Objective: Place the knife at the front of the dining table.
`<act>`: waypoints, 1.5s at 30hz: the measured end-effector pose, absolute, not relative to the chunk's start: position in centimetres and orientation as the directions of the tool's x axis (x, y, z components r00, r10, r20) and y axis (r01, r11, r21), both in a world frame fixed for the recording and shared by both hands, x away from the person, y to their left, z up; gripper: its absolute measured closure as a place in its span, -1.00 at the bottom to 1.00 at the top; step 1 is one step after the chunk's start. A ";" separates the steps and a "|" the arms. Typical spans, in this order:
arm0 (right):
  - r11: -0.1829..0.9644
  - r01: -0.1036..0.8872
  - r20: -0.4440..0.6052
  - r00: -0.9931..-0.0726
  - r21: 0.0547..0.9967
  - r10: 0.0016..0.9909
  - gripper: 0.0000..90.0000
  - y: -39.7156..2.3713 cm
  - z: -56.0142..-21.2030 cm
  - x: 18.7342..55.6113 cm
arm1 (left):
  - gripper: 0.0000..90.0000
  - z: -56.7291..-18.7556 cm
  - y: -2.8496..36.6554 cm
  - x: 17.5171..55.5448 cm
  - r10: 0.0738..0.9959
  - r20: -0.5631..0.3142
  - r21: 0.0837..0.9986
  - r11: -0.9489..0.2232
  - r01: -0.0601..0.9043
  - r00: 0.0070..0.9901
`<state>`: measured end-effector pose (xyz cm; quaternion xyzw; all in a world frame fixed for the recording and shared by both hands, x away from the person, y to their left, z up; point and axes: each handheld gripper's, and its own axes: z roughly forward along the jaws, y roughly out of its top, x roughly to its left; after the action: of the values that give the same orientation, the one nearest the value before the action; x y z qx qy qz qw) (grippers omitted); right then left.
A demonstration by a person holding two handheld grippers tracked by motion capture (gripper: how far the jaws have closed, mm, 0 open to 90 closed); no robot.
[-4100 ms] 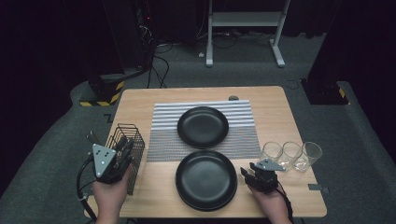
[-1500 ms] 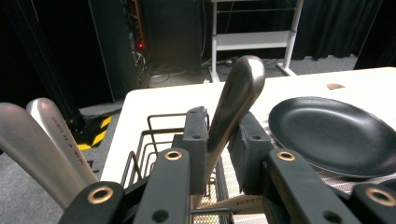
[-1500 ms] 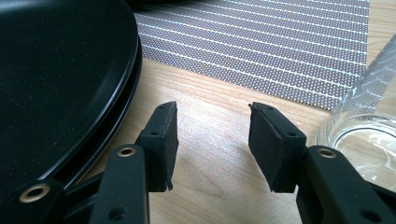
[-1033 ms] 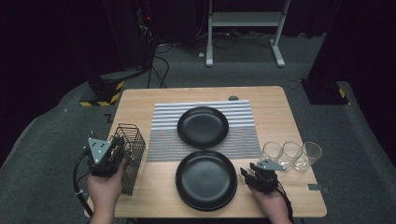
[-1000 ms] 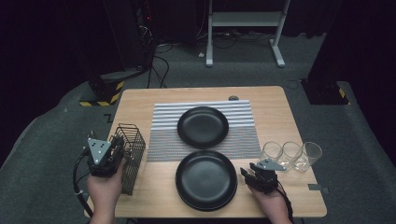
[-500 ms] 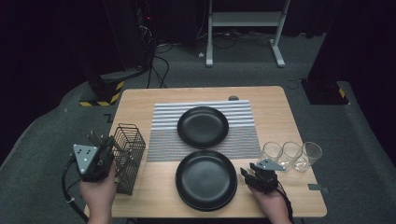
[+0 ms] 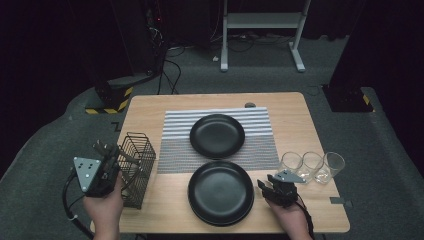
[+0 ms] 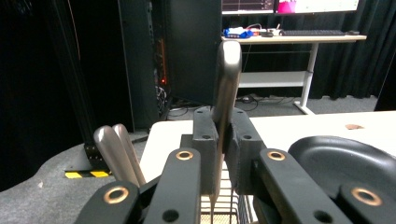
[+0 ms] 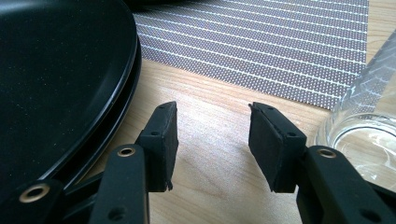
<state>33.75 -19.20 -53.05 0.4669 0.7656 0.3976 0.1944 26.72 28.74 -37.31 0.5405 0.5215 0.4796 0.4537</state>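
Cutlery handle [image 8: 226, 88]: flat metal piece, upright, clamped between the pads of the left gripper [image 8: 223, 144]; rounded end stands above the jaws, lower end runs down toward the wire basket [image 8: 228, 211] directly below. Which kind of utensil it is: cannot tell, working end hidden. Jaws closed tight on the handle, no gap visible either side. Two more metal handles [image 8: 114, 151] lean just beside it, at left in the left gripper view. In the high view the left gripper [image 7: 103, 162] is held at the table's left edge, against the wire basket [image 7: 136, 169], w/ the grey plate on top and the cable looping below the hand. Basket stands on the wooden table [image 7: 292, 120], near-left corner, just left of the striped placemat [image 7: 260, 142]. On the mat: far black plate [image 7: 217, 135]. Near black plate [image 7: 220, 192] overlaps the mat's near edge; in the right gripper view it reads as a stack of two. Right gripper [image 9: 213, 140]: jaws about half open, nothing between the pads, bare wood below; near plate at its left, a glass [image 9: 366, 123] at its right. High view: right gripper [image 7: 280, 189] rests low on the table btw. near plate and a row of three clear glasses [image 7: 313, 166].
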 end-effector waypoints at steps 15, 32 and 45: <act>0.248 0.560 0.074 -0.490 0.791 0.869 0.16 -19.2 -53.0 33.7 | 0.85 -35.8 28.5 26.6 0.998 0.062 0.996 -0.061 0.058 -0.017; 0.249 0.560 0.074 -0.490 0.790 0.868 0.16 -19.2 -53.0 33.7 | 0.85 -34.3 27.6 26.8 0.997 0.072 0.997 -0.072 0.000 -0.006; 0.248 0.564 0.077 -0.490 0.788 0.869 0.15 -19.2 -53.0 33.8 | 0.85 -33.4 26.6 27.1 0.997 0.076 0.997 -0.075 -0.023 0.018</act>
<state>33.77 -19.20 -53.05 0.4673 0.7663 0.3970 0.1918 27.09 26.58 -33.42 0.5176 0.4706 0.5194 0.4908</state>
